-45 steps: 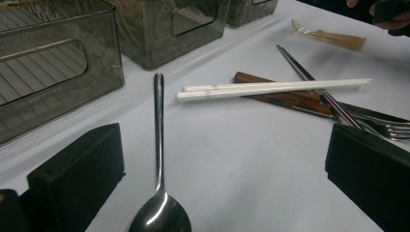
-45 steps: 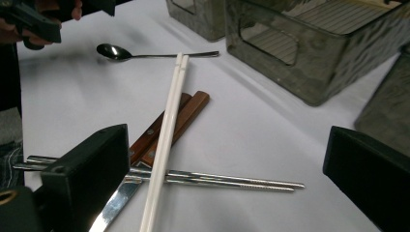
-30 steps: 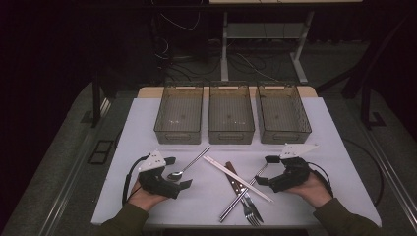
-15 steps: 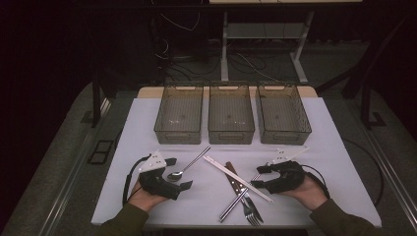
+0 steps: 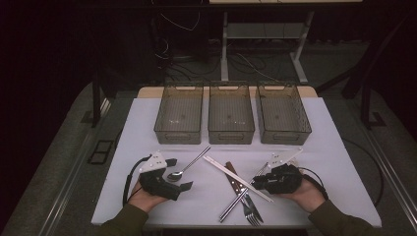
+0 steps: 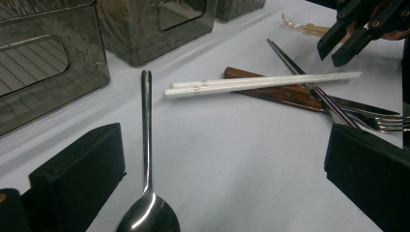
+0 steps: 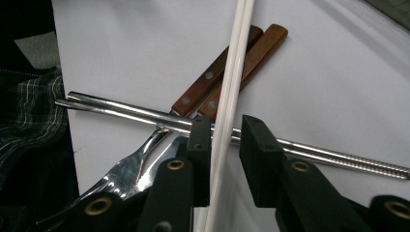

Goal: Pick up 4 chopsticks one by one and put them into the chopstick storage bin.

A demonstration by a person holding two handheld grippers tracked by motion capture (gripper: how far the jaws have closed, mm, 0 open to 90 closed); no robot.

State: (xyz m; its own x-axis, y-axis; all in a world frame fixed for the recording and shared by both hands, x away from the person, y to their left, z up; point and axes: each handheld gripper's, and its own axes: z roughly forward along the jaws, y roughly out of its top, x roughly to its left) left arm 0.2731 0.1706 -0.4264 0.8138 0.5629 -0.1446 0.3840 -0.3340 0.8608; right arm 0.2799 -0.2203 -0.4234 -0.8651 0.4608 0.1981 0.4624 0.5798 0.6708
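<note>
a: right gripper (image 5: 259, 183) jaws?
b: just closing, narrowed about the pair of white plastic chopsticks (image 7: 231, 87); a gap is seen at one pad. chopsticks lie near-right, across the cutlery.
a: left gripper (image 5: 178, 175)?
b: jaws wide, nothing held.

A dim room surrounds the brightly lit white table (image 5: 339, 147). Glare streaks the spoon (image 6: 147, 212) and the fork (image 7: 128, 171); nearby black jaws blur softly, casting faint shadows.

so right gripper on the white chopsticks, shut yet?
Not yet: right gripper has been closing, a gap still shows beside the white chopsticks.
</note>
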